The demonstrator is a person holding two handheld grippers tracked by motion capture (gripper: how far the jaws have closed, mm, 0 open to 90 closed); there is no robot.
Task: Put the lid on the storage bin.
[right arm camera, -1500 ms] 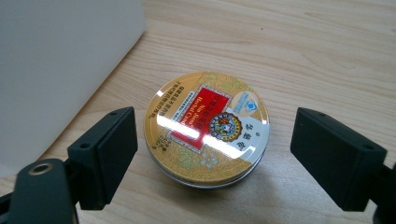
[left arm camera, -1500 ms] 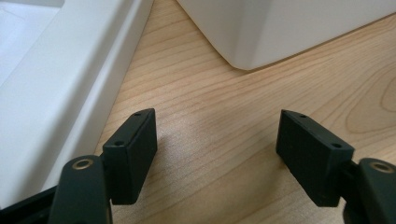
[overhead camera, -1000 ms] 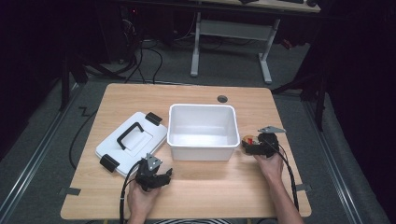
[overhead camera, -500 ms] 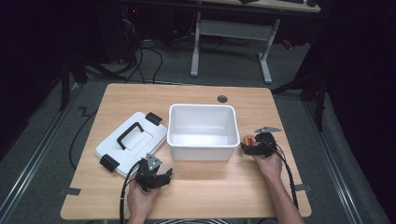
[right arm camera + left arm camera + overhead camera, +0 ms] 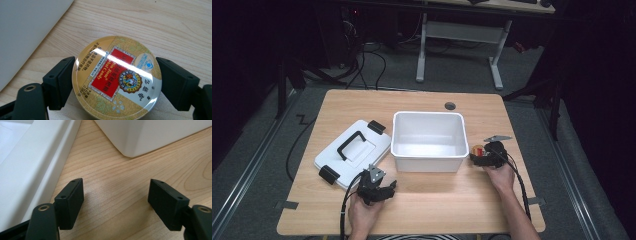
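Right gripper view: right claw (image 5: 115, 82) clamps round candy tin (image 5: 116, 78) across its rim.
Handling: probably light, rigid, glossy, slippery.
Left claw (image 5: 116, 200): open, empty, near desk (image 5: 120, 182) front edge.

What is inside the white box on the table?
The white box looks empty; its bare white bottom shows in the high view. Its near wall hides a strip of the bottom beside it.

I see a light wooden table (image 5: 422, 102) on grey carpet (image 5: 257, 145), a white-legged desk (image 5: 459, 30) beyond it, cables (image 5: 362, 55) trailing through dark surroundings.
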